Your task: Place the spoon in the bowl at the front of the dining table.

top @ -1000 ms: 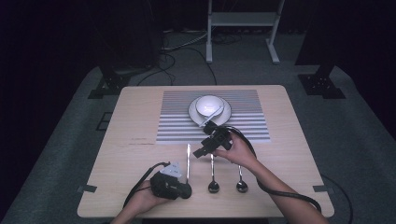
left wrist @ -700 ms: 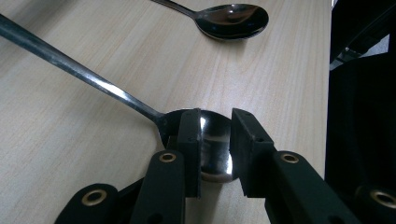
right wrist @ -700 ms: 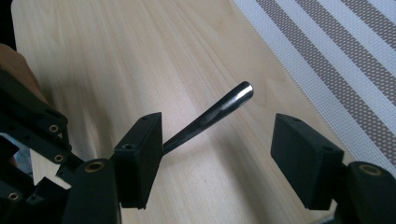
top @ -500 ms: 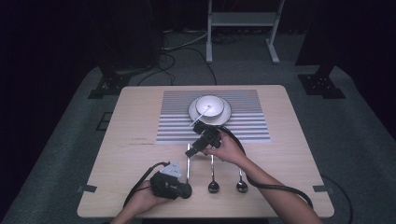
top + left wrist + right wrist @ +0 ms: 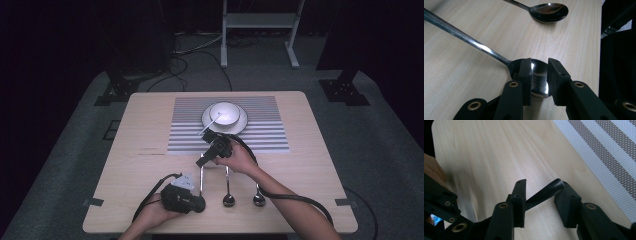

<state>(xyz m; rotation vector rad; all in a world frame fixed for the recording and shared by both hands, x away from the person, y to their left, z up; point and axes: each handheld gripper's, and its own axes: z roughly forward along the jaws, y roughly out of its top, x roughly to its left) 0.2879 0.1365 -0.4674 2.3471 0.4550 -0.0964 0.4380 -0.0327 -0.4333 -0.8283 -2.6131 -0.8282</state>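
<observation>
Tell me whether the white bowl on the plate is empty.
Not empty: a utensil rests in the bowl, its handle sticking out over the rim toward the table's near side. Whether it holds food or liquid, cannot tell.

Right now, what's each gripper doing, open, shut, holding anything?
Left gripper: open, jaws astride a spoon bowl.
Right gripper: open, a dark handle between its jaws.

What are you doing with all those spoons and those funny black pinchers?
A person sits at a wooden table with a pincher tool in each hand. The left gripper has its jaws open around the bowl of a spoon lying on the table. The right gripper is open over the end of a dark handle. Two more spoons lie nearby, and another sits in a white bowl on a striped mat.
</observation>
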